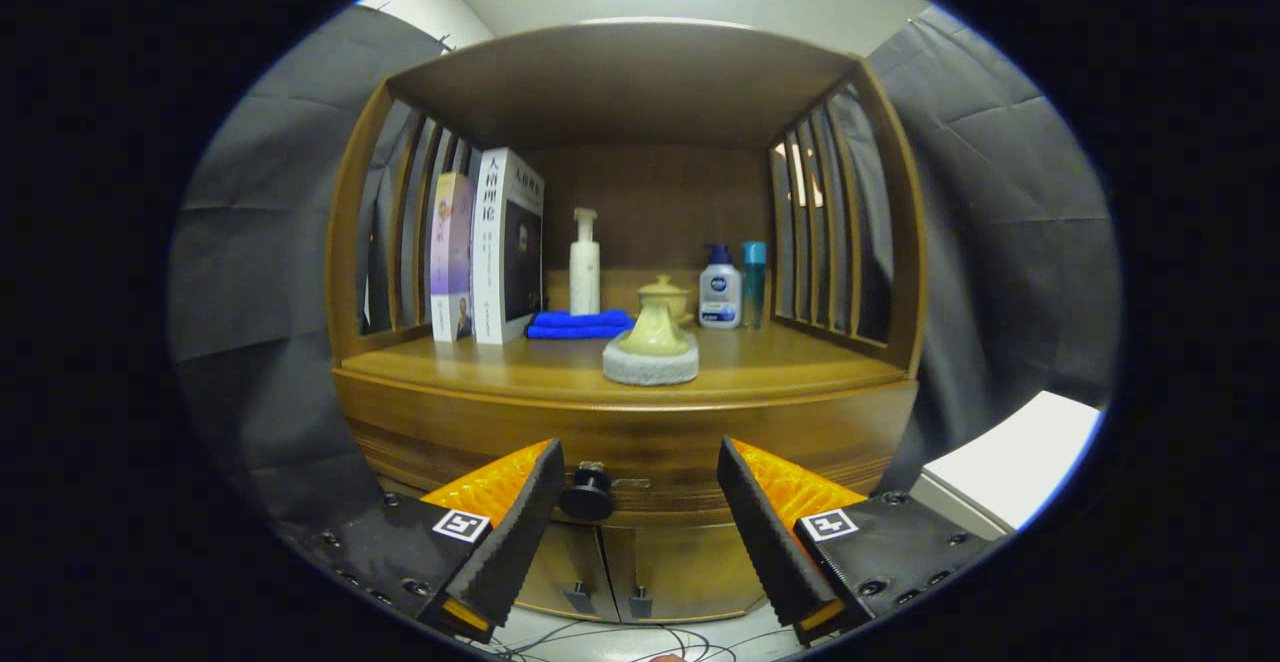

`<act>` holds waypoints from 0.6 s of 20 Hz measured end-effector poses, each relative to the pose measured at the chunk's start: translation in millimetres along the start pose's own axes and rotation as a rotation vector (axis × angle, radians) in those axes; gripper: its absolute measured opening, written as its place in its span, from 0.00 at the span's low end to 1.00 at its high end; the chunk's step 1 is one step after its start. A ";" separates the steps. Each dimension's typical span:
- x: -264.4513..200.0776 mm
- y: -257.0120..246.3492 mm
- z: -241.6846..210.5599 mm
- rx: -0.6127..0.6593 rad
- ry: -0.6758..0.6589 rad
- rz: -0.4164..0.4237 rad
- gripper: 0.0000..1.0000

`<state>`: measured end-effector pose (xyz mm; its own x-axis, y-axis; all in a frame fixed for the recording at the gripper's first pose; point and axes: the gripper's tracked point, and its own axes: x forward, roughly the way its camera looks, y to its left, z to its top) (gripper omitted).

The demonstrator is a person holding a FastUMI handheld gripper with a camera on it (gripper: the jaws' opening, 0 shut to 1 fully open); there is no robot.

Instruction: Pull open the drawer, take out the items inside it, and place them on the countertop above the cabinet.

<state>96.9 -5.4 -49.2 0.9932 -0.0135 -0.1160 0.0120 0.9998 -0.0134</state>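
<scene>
Wooden drawer (640, 442) sits flush, so slide your spread, empty gripper (632, 512) sideways until the knob (587, 494) centres between both fingers.

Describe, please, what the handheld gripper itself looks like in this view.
The gripper has two wedge-shaped fingers with ribbed, sawtooth-textured inner faces. Each sits on a black mount plate fastened with round screws, and each plate carries a small square black-and-white marker tag.

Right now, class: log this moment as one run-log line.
gripper: open, fingers wide | drawer knob: between fingers, near left one, ungripped | drawer: closed | countertop: holds books, bottles, cloth, ceramic pieces
</scene>
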 end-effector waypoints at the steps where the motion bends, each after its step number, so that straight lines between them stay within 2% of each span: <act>1: -9.7 -5.8 9.6 0.003 -0.018 -0.002 0.97; 6: -52.8 -28.5 47.0 0.001 -0.076 -0.007 0.97; 12: -94.0 -47.2 69.9 -0.020 -0.122 -0.015 0.97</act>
<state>11.2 -50.5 31.7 0.9996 -0.0257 0.0064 0.0259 0.9991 -0.0340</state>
